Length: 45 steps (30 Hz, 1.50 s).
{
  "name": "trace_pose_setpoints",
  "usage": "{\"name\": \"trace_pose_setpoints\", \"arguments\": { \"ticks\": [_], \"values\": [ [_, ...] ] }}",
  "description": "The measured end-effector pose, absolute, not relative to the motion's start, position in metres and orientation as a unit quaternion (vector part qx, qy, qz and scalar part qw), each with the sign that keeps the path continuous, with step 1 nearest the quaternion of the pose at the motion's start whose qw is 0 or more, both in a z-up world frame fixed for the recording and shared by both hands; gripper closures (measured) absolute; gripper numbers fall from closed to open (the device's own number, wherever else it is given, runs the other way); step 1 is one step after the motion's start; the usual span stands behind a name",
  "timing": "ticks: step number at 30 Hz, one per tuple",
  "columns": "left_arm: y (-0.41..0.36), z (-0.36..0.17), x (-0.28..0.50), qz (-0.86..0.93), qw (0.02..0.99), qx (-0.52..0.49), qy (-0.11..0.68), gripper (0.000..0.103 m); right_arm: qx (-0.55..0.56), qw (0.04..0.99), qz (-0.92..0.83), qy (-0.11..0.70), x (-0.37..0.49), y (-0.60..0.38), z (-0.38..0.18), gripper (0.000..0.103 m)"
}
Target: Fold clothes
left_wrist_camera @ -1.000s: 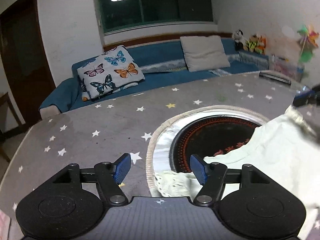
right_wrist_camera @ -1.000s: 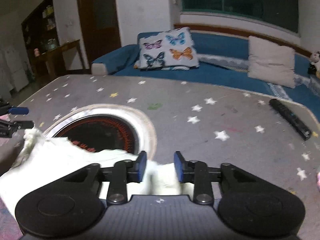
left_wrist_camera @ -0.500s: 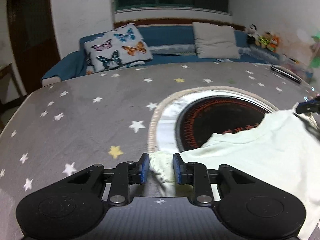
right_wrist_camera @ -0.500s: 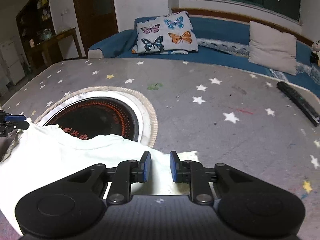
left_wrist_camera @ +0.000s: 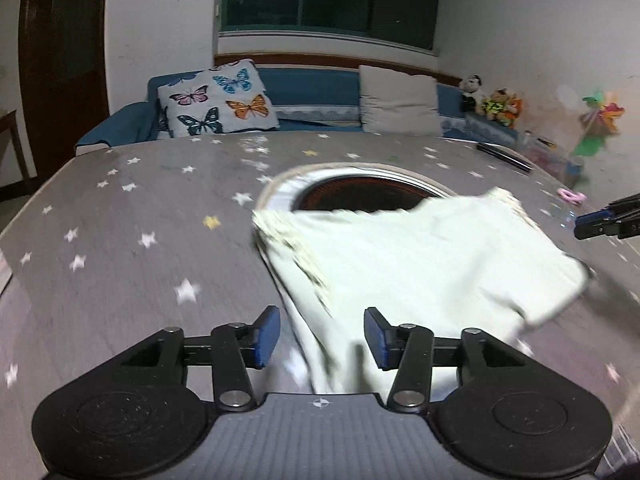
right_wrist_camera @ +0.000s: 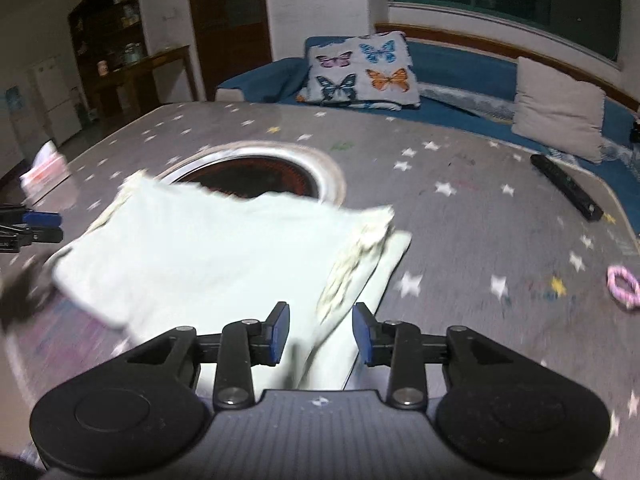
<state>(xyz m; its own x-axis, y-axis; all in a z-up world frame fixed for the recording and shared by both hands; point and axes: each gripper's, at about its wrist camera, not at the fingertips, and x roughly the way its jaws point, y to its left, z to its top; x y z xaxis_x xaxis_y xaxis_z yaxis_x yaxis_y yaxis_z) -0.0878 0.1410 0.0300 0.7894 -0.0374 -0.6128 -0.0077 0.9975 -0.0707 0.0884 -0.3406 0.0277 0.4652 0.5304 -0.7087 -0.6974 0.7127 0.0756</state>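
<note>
Half a second on, both grippers have let go and drawn back toward the near edge — the pale cream cotton garment with lace-trimmed edges (left_wrist_camera: pixel 420 256), which each had been pinching at a corner, now lies doubled over on the grey star-printed tablecloth (left_wrist_camera: pixel 132 216), its far edge overlapping the round dark hotplate recess (left_wrist_camera: pixel 360 192) set in the table. The left gripper (left_wrist_camera: pixel 322 336) has just been opening; its blue pads stand moderately apart with a fold of cloth between them, no pad pressing it. The right gripper (right_wrist_camera: pixel 320 334) has likewise just been opening, its jaws narrower, straddling the lace-edged side without gripping. The garment stretches from both sets of fingers away toward the recess. To finish this fold cleanly, it seems best to withdraw both tools straight back without snagging the lace, then flatten the doubled layers before taking the next fold. A black remote (right_wrist_camera: pixel 566 186) and a pink hair tie (right_wrist_camera: pixel 624 286) lie well clear.
</note>
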Motion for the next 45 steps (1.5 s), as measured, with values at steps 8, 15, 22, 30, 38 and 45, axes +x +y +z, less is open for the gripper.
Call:
{"name": "trace_pose_setpoints", "arguments": {
  "ticks": [8,15,22,30,38,45],
  "values": [
    [0.115,0.023,-0.112,-0.013,0.948,-0.012,0.317,0.048,-0.117,0.842,0.368,0.376,0.044,-0.357,0.015,0.068],
    [0.114,0.015,-0.109,-0.01,0.948,-0.014,0.317,0.061,-0.113,0.854,0.356,0.363,0.041,-0.359,0.007,0.069],
    [0.117,0.011,-0.11,-0.014,0.949,-0.017,0.316,0.07,-0.115,0.85,0.358,0.368,0.046,-0.352,-0.005,0.076],
    [0.12,0.014,-0.111,-0.016,0.951,-0.015,0.308,0.101,-0.109,0.852,0.349,0.374,0.047,-0.354,-0.011,0.096],
    [0.133,0.036,-0.127,0.012,0.961,-0.013,0.276,0.103,-0.12,0.866,0.34,0.346,0.037,-0.364,0.011,0.097],
    [0.124,0.021,-0.127,-0.011,0.953,-0.017,0.304,0.094,-0.116,0.859,0.335,0.369,0.039,-0.366,-0.004,0.096]
  ]
}}
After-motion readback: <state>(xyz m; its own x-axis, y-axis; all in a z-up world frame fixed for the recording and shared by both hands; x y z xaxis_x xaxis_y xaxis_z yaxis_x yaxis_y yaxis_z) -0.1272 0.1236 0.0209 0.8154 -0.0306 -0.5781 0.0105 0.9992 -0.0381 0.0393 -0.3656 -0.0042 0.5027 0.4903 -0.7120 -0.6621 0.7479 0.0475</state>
